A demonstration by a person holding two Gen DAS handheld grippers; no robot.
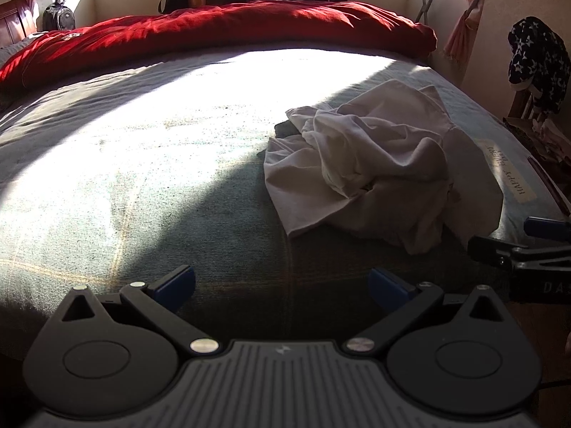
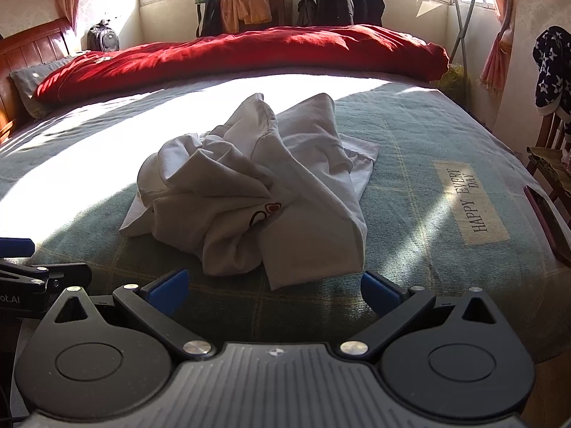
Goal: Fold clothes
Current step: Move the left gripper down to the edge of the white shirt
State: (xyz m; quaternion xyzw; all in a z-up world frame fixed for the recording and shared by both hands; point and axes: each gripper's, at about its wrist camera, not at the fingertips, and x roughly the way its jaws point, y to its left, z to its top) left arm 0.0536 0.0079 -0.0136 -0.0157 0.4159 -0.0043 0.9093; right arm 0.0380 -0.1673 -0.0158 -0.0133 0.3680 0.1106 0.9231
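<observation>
Lying crumpled on the green woven bed cover (image 2: 410,149), the soft white cotton garment (image 2: 249,185) half hides its red print. Left claw (image 1: 282,283) and right claw (image 2: 274,285) gape wide, empty, near it.

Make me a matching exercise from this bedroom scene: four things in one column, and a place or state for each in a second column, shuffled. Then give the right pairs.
Things:
1. white garment
2. red quilt
3. star-patterned cloth
4. left gripper

Places or states:
A. draped over a chair by the wall
B. crumpled in a heap on the bed
C. open, holding nothing
D. bunched along the bed's far edge

Pairs: 1-B, 2-D, 3-A, 4-C
</observation>
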